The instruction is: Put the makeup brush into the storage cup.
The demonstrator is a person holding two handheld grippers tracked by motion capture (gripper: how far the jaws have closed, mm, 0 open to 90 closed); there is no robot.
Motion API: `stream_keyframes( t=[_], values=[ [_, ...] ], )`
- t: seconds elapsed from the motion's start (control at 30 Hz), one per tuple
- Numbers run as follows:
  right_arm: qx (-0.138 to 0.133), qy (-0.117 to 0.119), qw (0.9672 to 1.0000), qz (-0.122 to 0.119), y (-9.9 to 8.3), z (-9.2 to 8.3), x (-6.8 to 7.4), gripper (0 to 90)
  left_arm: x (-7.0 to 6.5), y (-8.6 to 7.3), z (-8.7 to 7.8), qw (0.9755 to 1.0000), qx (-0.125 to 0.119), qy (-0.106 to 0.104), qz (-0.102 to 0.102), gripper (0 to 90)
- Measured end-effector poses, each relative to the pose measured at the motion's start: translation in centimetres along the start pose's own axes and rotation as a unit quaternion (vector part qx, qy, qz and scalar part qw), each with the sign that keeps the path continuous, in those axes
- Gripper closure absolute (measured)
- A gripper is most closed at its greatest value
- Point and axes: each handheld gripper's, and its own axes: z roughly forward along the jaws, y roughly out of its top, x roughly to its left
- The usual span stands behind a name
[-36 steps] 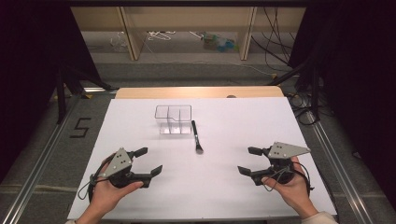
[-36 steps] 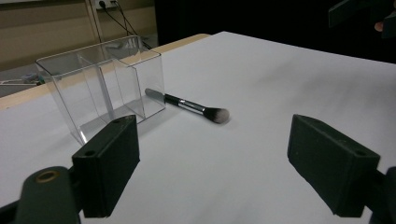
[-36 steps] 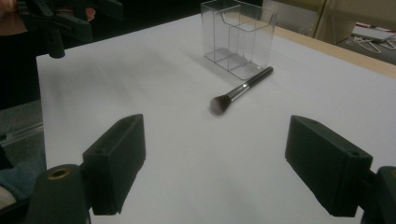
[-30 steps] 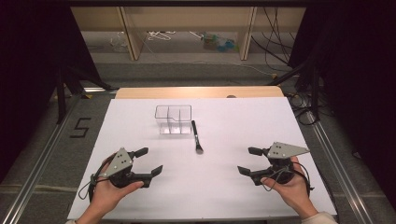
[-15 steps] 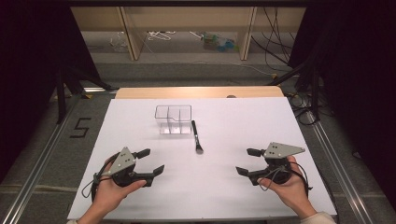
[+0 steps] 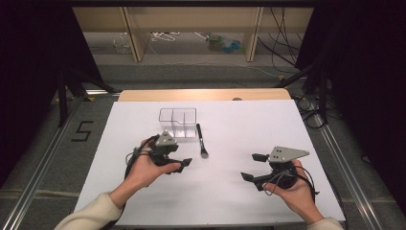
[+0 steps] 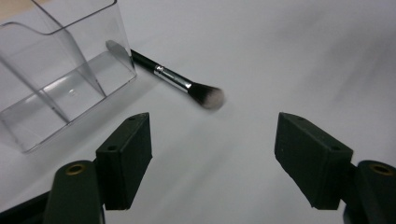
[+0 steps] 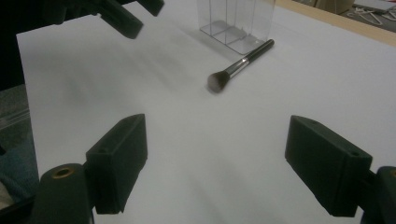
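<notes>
The left tool [image 6: 178,160] is sitting near the middle of the white desk [image 6: 249,120], and it is plainly the nearer of the two to the makeup brush [image 6: 201,139]. Its jaws are standing wide with nothing between them, though they have just been closing a little. The brush is lying flat on the desk just to the right of the clear organiser box [image 6: 178,122], its handle alongside the box's right wall and close to it.

Its long axis is running near to far: bristle head at the near end, handle tip at the far end. From the left tool, the head is lying just beyond the jaw tips and slightly right. In the left gripper view the brush [image 7: 180,81] is slanting across the frame ahead of the open jaws, bristles pointing toward the tool, with the box [image 7: 60,70] to its left.

The right tool [image 6: 250,166] is resting well apart on the near right of the desk, jaws wide and empty, with the brush [image 8: 239,65] far ahead of it.

The jaws will probably need to straddle the handle crosswise.
</notes>
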Motion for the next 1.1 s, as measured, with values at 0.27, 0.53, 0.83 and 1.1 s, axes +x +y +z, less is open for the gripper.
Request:
stream_keyframes(
  t=[0.27,0.53,0.83,1.1],
  values=[
    [-0.003,0.0,1.0,-0.002,0.0,-0.1,0.0,22.0,1.1,3.1,3.9,0.9993,0.035,0.014,-0.003,27.4],
    [-0.003,0.001,1.0,0.0,0.0,-0.1,-0.1,22.0,1.3,4.1,5.6,0.9981,0.06,0.016,-0.005,26.9],
    [-0.002,0.001,1.0,0.001,0.0,-0.1,0.0,21.9,1.5,5.1,7.3,0.9961,0.083,0.028,-0.005,26.9],
    [-0.004,0.001,1.0,0.0,0.0,-0.1,-0.1,21.8,1.5,5.8,8.2,0.9954,0.089,0.034,-0.006,26.9]
  ],
)
